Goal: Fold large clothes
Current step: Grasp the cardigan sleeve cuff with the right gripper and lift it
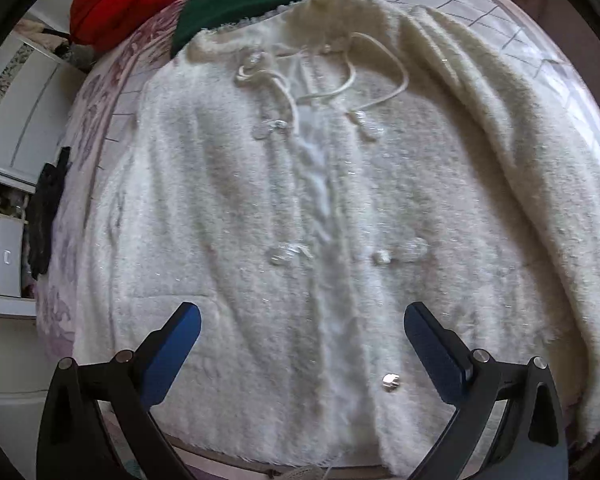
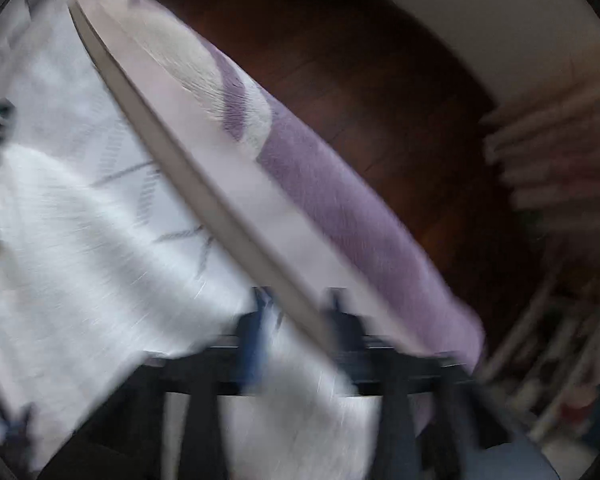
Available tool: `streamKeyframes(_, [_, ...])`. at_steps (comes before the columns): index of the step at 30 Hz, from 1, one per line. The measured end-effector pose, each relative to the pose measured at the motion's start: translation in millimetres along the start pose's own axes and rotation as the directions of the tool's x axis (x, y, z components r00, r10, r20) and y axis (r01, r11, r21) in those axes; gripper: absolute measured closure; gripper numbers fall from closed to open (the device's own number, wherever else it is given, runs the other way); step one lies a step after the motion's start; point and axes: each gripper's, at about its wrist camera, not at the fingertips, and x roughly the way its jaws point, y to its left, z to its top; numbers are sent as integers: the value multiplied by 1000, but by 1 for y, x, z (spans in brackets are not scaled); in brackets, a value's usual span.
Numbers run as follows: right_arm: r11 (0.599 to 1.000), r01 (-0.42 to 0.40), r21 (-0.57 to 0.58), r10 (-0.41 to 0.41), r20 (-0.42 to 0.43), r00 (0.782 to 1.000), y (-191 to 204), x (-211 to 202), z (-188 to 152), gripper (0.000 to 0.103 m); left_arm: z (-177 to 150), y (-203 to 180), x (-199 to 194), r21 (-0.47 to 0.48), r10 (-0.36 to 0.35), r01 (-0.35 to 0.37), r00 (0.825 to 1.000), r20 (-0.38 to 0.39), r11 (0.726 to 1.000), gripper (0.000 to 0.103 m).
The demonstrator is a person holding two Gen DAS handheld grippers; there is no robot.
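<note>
We list: white fleece coat [image 1: 300, 200] flat on bed [image 1: 500, 12]; left gripper [image 1: 302, 344] spread wide above hem; right gripper [image 2: 300, 320] blurred, its spread unreadable.

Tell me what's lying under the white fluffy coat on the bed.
The white fluffy coat lies on a bedsheet with a grid pattern and lilac print, visible round its edges. The green garment passes under its collar edge. Anything else beneath the coat is covered.
</note>
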Motion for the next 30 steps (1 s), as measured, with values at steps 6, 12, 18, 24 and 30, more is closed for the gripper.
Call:
streamKeyframes(6, [916, -167, 366, 206, -71, 976, -79, -9, -102, 22, -10, -18, -4, 45, -10, 11, 1000, -25, 999, 0])
streamKeyframes(12, [893, -184, 411, 256, -129, 958, -79, 46, -145, 56, -16, -28, -15, 123, 6, -7, 1000, 6, 992, 0])
streamKeyframes(18, [936, -148, 318, 145, 34, 989, -64, -17, -121, 94, -18, -40, -33, 171, -36, 33, 999, 17, 985, 0])
streamKeyframes(24, [952, -105, 288, 84, 84, 993, -79, -20, -71, 87, -15, -60, -34, 188, -67, 64, 998, 12, 980, 0])
streamKeyframes(30, [812, -306, 497, 263, 156, 952, -102, -19, -118, 38, -10, -71, -25, 188, -80, 78, 997, 0, 979, 0])
